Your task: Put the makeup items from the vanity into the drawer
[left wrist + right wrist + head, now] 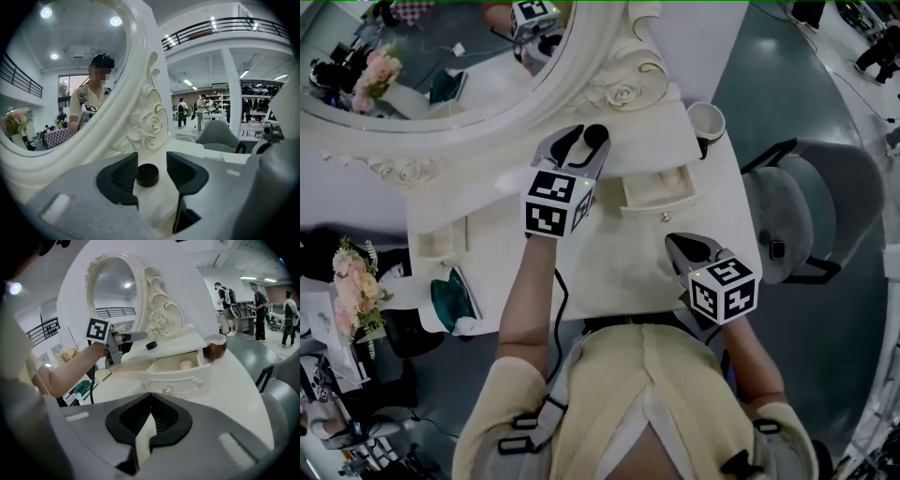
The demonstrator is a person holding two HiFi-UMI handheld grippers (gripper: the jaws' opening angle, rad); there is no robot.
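left gripper (153, 161) spread round black jar (147, 175), mirror frame (149, 123) close behind | right gripper (149, 420) pressed together, empty — drawer (176, 383) inside half-hidden

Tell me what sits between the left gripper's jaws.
A small black round container stands on the white vanity shelf between the open jaws of the left gripper, not clamped; the left gripper view shows it.

The small round jar (147, 175) sits on the raised shelf (656, 141) before the mirror (431, 56), between the left claw's (151, 165) parted jaws. Below the shelf, the drawer (656, 192) stands pulled out over the tabletop (619, 267) with one item (186, 365) in it. A cup (706, 120) stands just right of the shelf, and a chair (816, 216) further right.
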